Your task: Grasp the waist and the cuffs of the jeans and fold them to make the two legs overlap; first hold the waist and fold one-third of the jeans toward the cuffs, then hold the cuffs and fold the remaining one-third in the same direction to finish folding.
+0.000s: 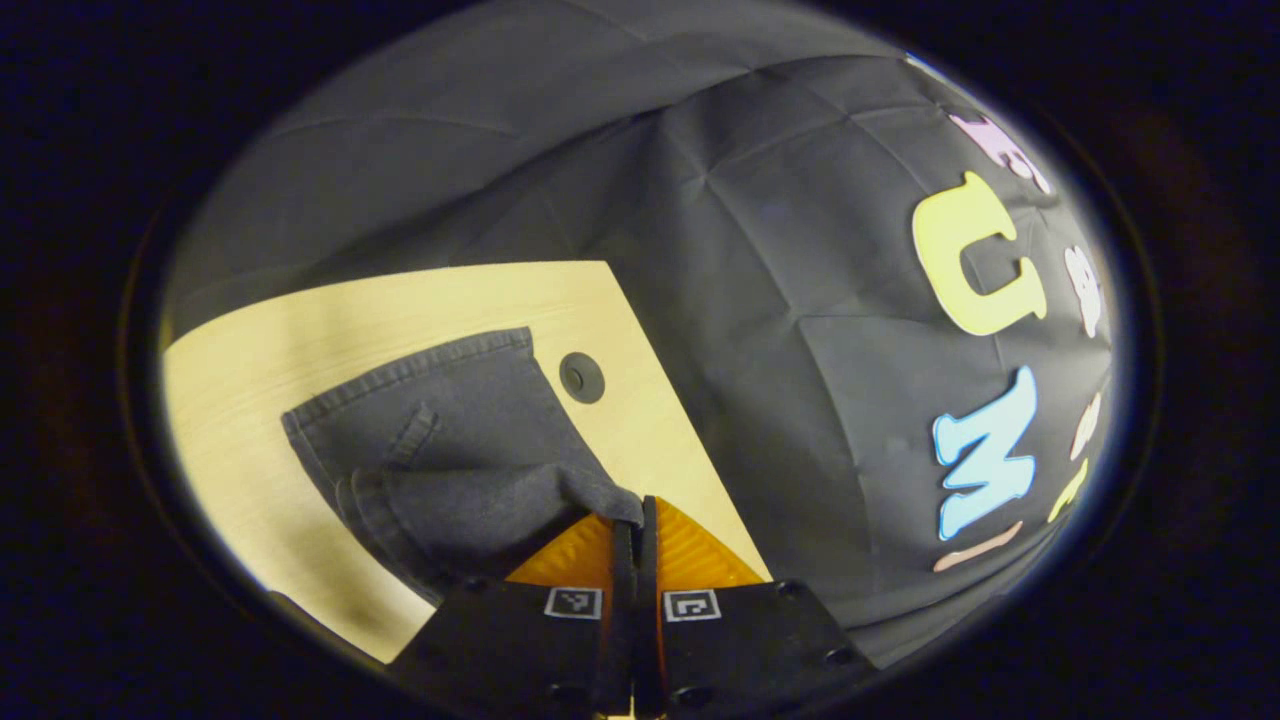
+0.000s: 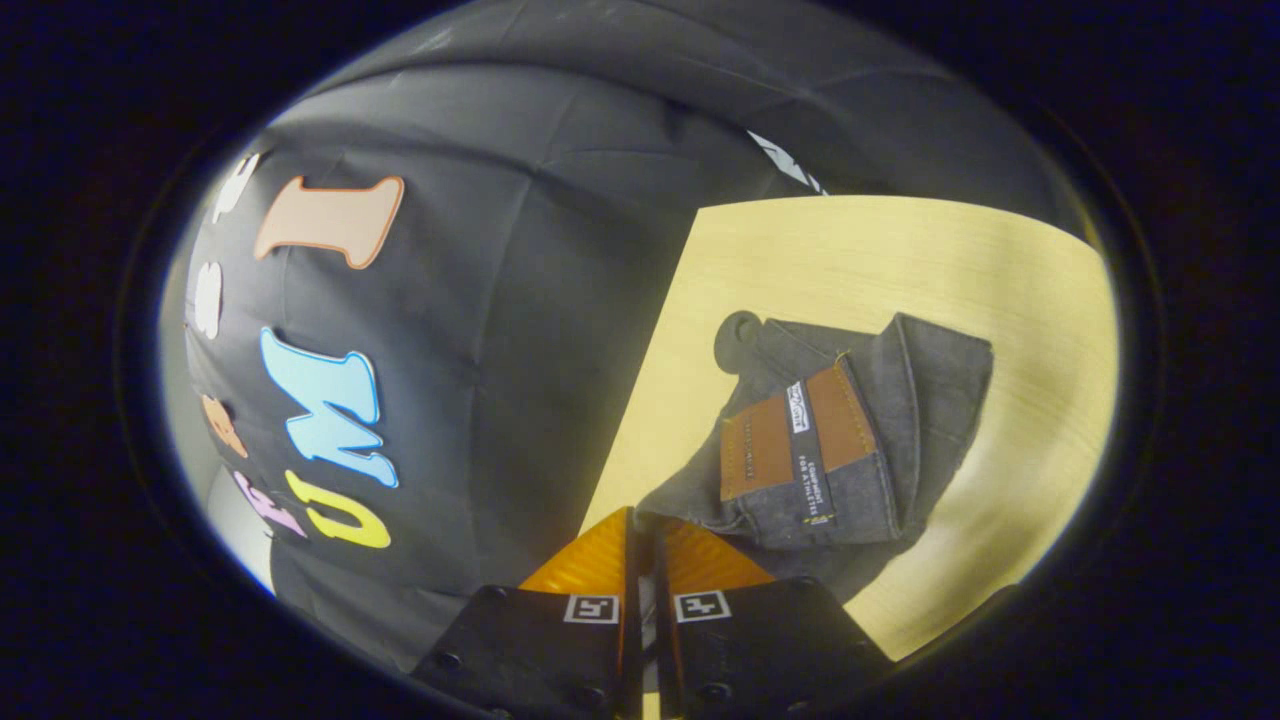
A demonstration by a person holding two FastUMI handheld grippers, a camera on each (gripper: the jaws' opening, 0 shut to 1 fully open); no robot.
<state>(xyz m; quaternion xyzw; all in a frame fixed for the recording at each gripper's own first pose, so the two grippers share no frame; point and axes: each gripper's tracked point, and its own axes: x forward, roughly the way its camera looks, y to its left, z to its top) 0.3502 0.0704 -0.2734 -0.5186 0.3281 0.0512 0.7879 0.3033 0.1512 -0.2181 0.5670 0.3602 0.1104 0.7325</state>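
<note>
Dark grey jeans (image 1: 460,450) lie on the light wooden table (image 1: 330,310). In the left gripper view a hemmed cuff end spreads over the table, and my left gripper (image 1: 636,512) is shut on a fold of the denim at its tips. In the right gripper view the jeans (image 2: 930,400) show the waist end with a brown leather patch (image 2: 790,430) and a label strip. My right gripper (image 2: 645,525) is shut on the denim edge beside that waist. The cloth hangs lifted from both grippers down to the table.
A round dark cable grommet (image 1: 581,377) sits in the table near the jeans, partly covered by denim in the right gripper view. The table edge (image 1: 690,400) runs close to both grippers, with the black booth cloth beyond it.
</note>
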